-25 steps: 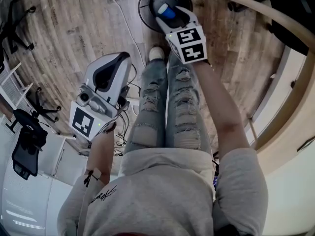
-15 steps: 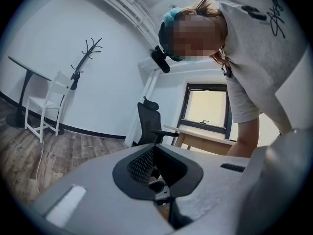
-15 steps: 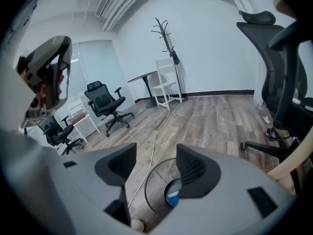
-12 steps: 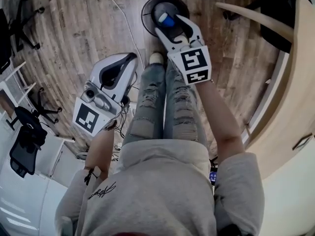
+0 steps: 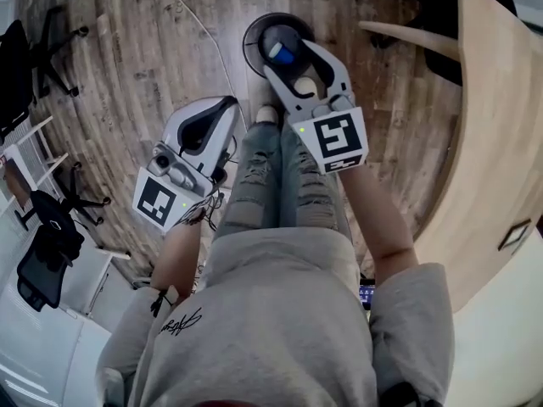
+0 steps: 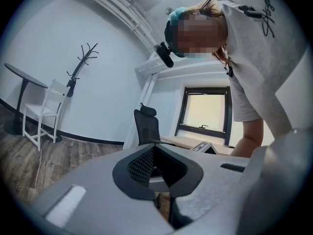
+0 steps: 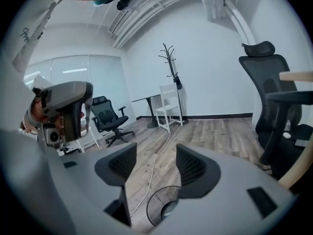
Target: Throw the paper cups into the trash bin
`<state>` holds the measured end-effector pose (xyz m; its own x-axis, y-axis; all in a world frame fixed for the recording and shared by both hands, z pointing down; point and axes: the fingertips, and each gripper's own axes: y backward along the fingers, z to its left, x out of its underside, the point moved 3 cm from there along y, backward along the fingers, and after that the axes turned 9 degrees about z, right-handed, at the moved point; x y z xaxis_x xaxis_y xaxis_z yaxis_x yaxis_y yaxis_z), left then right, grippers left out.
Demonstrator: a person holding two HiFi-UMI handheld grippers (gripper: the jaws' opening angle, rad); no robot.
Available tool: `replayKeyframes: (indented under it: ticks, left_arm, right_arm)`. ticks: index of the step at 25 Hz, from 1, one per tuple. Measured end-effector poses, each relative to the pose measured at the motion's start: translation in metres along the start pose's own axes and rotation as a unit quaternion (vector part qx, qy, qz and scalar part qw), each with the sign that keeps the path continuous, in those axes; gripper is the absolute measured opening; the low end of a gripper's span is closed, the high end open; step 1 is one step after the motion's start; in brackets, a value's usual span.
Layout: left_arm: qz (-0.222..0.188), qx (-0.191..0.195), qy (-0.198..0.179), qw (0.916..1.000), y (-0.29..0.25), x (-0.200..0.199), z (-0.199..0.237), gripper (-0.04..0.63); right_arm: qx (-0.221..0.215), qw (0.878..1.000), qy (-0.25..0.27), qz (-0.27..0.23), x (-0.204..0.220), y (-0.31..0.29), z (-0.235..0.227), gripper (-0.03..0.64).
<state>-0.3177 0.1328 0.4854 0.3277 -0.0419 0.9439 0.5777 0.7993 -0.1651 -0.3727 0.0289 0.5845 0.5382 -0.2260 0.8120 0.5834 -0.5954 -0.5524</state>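
Observation:
A round black trash bin (image 5: 254,25) stands on the wooden floor in front of the person's feet. A blue paper cup (image 5: 280,53) lies inside it. My right gripper (image 5: 293,64) hangs over the bin's near rim, open, with nothing between its fingers. In the right gripper view the bin (image 7: 155,205) shows through the gap of the right gripper (image 7: 156,166). My left gripper (image 5: 204,125) is held to the left of the person's legs, away from the bin. In its own view the left gripper (image 6: 156,163) is shut, pads together, with nothing in it.
A pale wooden table (image 5: 492,142) curves along the right. A white cable (image 5: 216,49) runs over the floor left of the bin. Black office chairs (image 5: 51,227) stand at far left, another (image 7: 271,92) is close on the right. A white chair (image 7: 168,106) and coat stand are by the far wall.
My right gripper has drawn back from above the bin toward the person, and the blue cup stays in the bin. The left gripper has shifted slightly right.

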Motion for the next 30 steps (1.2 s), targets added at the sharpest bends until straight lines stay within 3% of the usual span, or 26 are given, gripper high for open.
replayKeyframes:
  ticks: [15, 30]
  left_arm:
    - [-0.009, 0.006, -0.022, 0.9997, 0.016, -0.064, -0.025, 0.003]
    - [-0.02, 0.024, -0.051, 0.9982, 0.016, -0.117, -0.041, 0.003]
  right_arm:
    - [-0.016, 0.998, 0.008, -0.056, -0.099, 0.084, 0.031, 0.258]
    - [-0.013, 0.995, 0.025, -0.099, -0.161, 0.134, 0.032, 0.256]
